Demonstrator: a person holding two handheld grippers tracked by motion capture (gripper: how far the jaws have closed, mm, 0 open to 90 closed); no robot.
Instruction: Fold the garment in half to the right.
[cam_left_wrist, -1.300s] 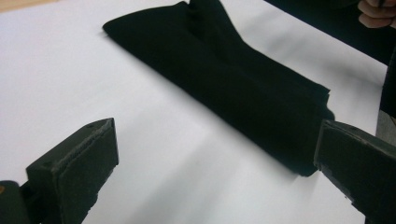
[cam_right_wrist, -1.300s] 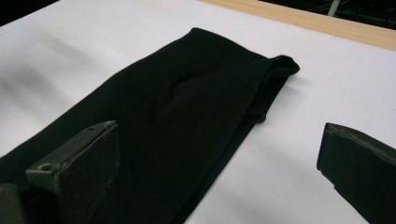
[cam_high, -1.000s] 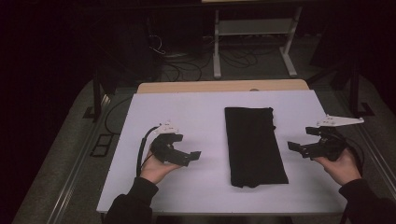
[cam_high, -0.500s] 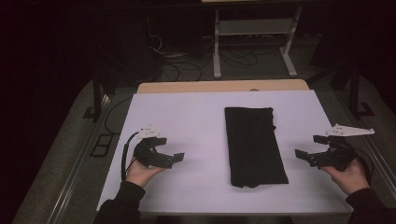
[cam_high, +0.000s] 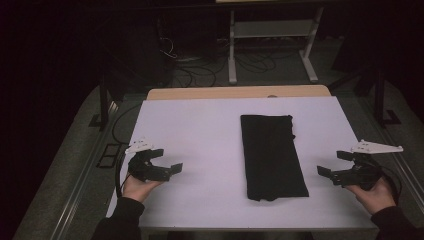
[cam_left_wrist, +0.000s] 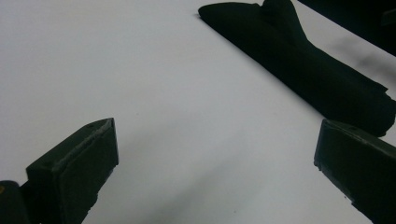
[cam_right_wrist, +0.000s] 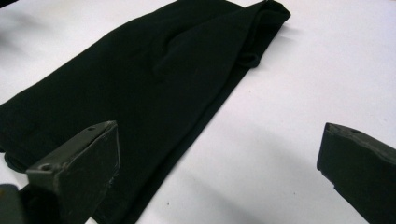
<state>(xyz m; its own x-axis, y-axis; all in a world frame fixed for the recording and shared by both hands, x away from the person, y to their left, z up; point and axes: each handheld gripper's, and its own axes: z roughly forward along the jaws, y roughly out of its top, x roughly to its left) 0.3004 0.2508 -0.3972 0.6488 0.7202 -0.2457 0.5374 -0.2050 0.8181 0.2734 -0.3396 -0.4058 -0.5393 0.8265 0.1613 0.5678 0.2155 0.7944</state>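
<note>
A black folded cloth (cam_high: 272, 156) lies lengthwise on the white table (cam_high: 200, 130), right of its middle. My left gripper (cam_high: 169, 162) hovers near the table's left front edge, open, jaws pointing right toward the cloth, well apart from it. In the left gripper view the cloth (cam_left_wrist: 303, 65) stretches across the upper right, beyond the spread jaws. My right gripper (cam_high: 332, 164) is at the right front edge, open, jaws pointing left, a short way from the cloth's right side. The right gripper view has the cloth (cam_right_wrist: 140, 93) lying ahead and to the left; nothing sits between the jaws.
A wooden strip (cam_high: 240, 92) borders the table's far edge. Behind it on the dark floor stand a white metal frame (cam_high: 272, 45) and loose cables (cam_high: 185, 65). A black stand (cam_high: 382, 95) rises to the right of the table.
Both hands have drawn outward and toward the front: the left gripper moved left, the right gripper moved right, both away from the cloth. The cloth has stayed put.
</note>
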